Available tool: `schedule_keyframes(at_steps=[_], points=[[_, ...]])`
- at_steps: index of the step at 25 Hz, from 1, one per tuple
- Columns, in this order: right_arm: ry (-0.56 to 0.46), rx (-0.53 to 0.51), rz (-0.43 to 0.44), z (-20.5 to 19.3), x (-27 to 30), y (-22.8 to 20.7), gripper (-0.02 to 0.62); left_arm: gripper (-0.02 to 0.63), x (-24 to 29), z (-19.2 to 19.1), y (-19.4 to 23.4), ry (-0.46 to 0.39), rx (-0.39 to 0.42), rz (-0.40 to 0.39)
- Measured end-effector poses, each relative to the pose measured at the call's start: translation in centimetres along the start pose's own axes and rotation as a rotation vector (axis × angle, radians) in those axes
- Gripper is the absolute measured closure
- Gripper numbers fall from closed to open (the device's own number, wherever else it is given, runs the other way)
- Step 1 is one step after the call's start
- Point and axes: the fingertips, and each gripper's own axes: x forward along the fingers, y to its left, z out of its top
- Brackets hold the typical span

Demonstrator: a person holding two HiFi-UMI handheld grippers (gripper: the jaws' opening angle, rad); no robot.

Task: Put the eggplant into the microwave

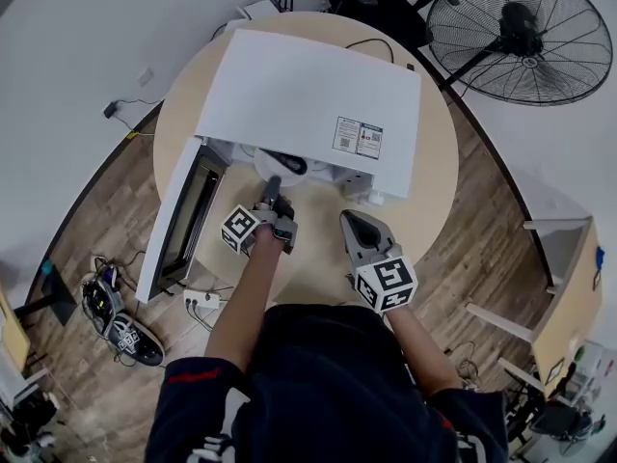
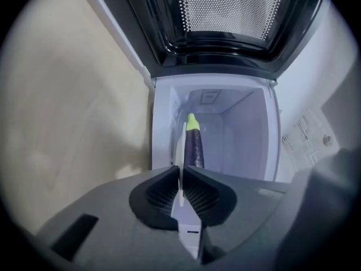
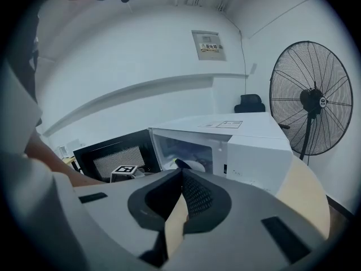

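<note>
Two grippers are showing: the left gripper (image 1: 273,186) and the right gripper (image 1: 349,222). Ahead of both jaws one microwave (image 1: 308,104) is standing. One eggplant (image 2: 194,145) is lying just beyond the left jaws, on one plate (image 1: 262,165). One table (image 1: 429,191) is carrying the microwave. One fan (image 1: 533,35) is standing far right of the right jaws.

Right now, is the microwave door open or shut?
Open: the door stands swung out at the left of the microwave, and the left gripper view looks straight into the cavity.
</note>
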Motion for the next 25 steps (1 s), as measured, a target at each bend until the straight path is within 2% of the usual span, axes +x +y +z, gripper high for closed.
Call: schedule_keyframes(at_steps=[9,12,14,16,19,25], points=[[0.007,0.000,0.004,-0.1,0.1,-0.1,0.584,0.575,1.0,0.2,-0.2,0.010,0.010,-0.021],[0.007,-0.005,0.007,-0.1,0.1,0.1,0.584,0.566,1.1,-0.1,-0.5,0.039,0.049,-0.038],[0.007,-0.006,0.008,0.0,0.0,0.1,0.584,0.447,1.1,-0.6,-0.7,0.085,0.090,-0.053],[0.007,-0.007,0.009,0.0,0.1,0.2,0.584,0.421,0.9,-0.9,-1.0,0.126,0.136,-0.055],[0.004,-0.009,0.013,0.1,0.0,0.3,0.584,0.417,0.2,-1.3,-1.4,0.187,0.246,-0.049],[0.000,-0.013,0.022,0.2,0.0,0.6,0.584,0.419,-2.3,-1.6,-1.1,0.339,0.657,0.050]])
